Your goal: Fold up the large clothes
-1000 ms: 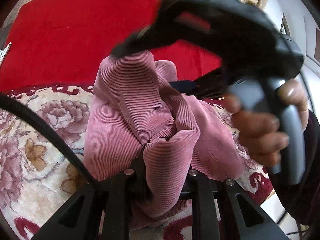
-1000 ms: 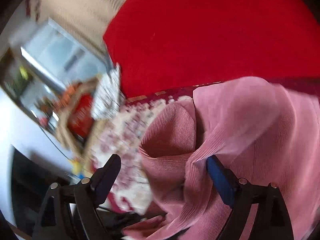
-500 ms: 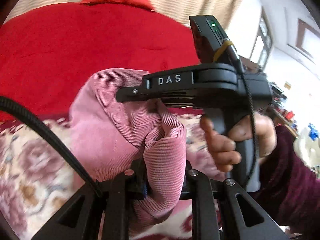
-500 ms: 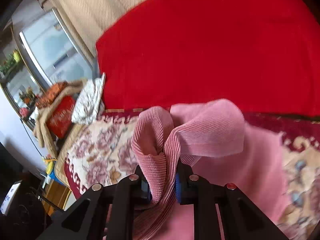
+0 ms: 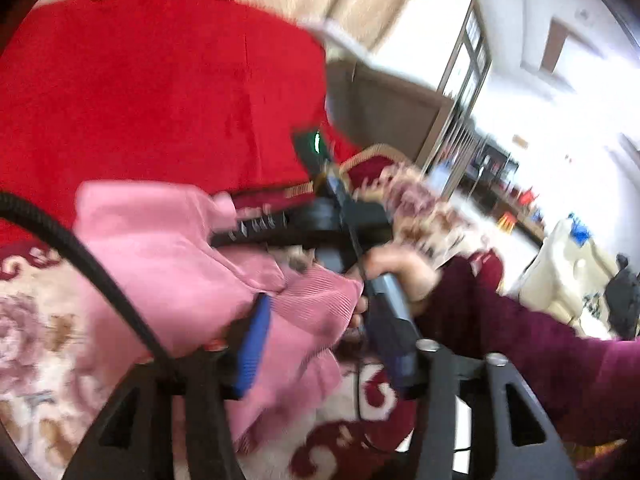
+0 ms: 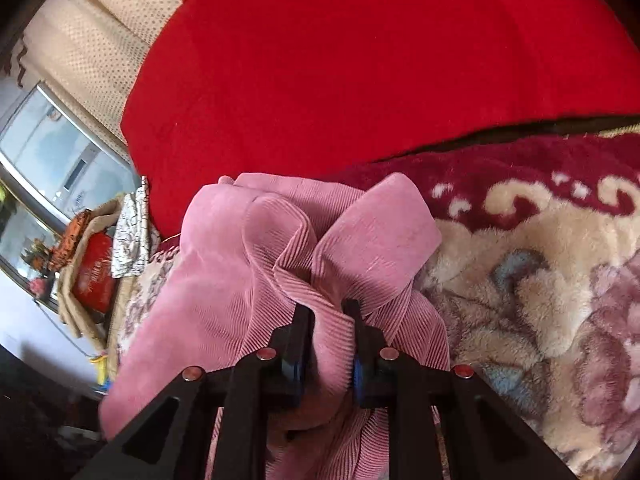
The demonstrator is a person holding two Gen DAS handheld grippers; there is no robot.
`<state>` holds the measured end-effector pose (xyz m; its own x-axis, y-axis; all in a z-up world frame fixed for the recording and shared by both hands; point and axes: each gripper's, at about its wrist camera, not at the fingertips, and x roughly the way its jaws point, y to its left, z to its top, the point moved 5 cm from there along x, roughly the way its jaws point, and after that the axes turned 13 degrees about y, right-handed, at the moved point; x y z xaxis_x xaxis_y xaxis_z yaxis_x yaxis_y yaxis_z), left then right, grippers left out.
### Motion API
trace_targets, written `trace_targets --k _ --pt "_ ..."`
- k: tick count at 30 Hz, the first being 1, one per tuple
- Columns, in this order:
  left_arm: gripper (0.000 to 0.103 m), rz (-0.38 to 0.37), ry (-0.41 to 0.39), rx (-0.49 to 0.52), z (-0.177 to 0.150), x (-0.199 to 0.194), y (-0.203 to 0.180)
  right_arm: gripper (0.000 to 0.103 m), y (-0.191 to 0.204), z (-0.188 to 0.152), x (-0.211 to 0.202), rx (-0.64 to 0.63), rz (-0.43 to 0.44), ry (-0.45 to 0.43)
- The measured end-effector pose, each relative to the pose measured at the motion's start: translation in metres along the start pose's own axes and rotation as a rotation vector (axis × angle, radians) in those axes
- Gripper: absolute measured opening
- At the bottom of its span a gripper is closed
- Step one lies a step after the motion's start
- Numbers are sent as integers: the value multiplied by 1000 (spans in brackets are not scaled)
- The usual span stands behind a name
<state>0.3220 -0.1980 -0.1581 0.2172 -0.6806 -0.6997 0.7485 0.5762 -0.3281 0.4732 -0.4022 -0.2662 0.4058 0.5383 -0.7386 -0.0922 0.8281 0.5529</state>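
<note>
Right tongs pinched bunched fold of pink corduroy garment, cloth trailing left over floral blanket. Left tongs spread, garment lying between, unclamped; right nearer.

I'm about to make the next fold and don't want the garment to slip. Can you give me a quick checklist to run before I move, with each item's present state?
1. Right gripper clamped on the pink corduroy garment: ok, jaws shut on a bunched fold.
2. Left gripper gripping the garment: not ok, jaws stand apart with cloth loose between them.
3. Grippers clear of each other: cannot tell, the right hand sits close in front of the left gripper.
4. Garment flat on the floral blanket: not ok, it is crumpled.
5. Left wrist view sharp: not ok, blurred.
</note>
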Motion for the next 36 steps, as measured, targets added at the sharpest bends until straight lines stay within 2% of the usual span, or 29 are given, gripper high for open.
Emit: trace_targets --k 1,3,5,8,11,12,14,16,17,19,20,23,25,27,32,34,36 --pt "65 41 -35 -8 1 -20 6 29 1 0 -3 24 10 9" --pt "66 127 -80 -46 1 -46 25 39 3 -3 -13 51 19 6" --pt "66 216 -65 -144 2 -51 56 62 5 -9 -35 62 -24 -29" --pt "65 240 11 -232 -9 -30 79 62 22 -22 -75 1 -36 -126" --pt "65 265 120 -220 -23 16 74 59 50 -39 -98 -109 -47 -170" --pt "65 269 123 -226 -28 22 71 57 58 -43 -96 -132 -49 -164" --pt "65 299 116 -223 -37 25 63 30 76 -55 -80 -182 -52 -102" --pt "65 348 155 -177 -40 35 58 29 85 -73 -54 -227 -116 -10" --pt "65 360 172 -178 -47 27 61 27 84 -88 -39 -233 -146 35" --pt "65 354 202 -178 -63 27 57 26 72 -113 -18 -200 -163 87" --pt "65 363 202 -172 -75 31 53 27 65 -123 -13 -172 -152 79" --pt "66 356 179 -193 -79 28 59 25 54 -138 -13 -129 -119 34" --pt "67 305 183 -248 -75 25 67 25 54 -131 -14 -106 -112 56" --pt "67 293 190 -261 -71 17 77 25 61 -116 -25 -104 -112 91" --pt "67 311 167 -265 -74 21 75 28 90 -67 -68 -146 -65 -51" --pt "67 325 167 -251 -74 21 72 28 99 -45 -69 -144 -53 -83" --pt "67 326 168 -252 -73 22 72 28 99 -15 -50 -132 -51 -74"
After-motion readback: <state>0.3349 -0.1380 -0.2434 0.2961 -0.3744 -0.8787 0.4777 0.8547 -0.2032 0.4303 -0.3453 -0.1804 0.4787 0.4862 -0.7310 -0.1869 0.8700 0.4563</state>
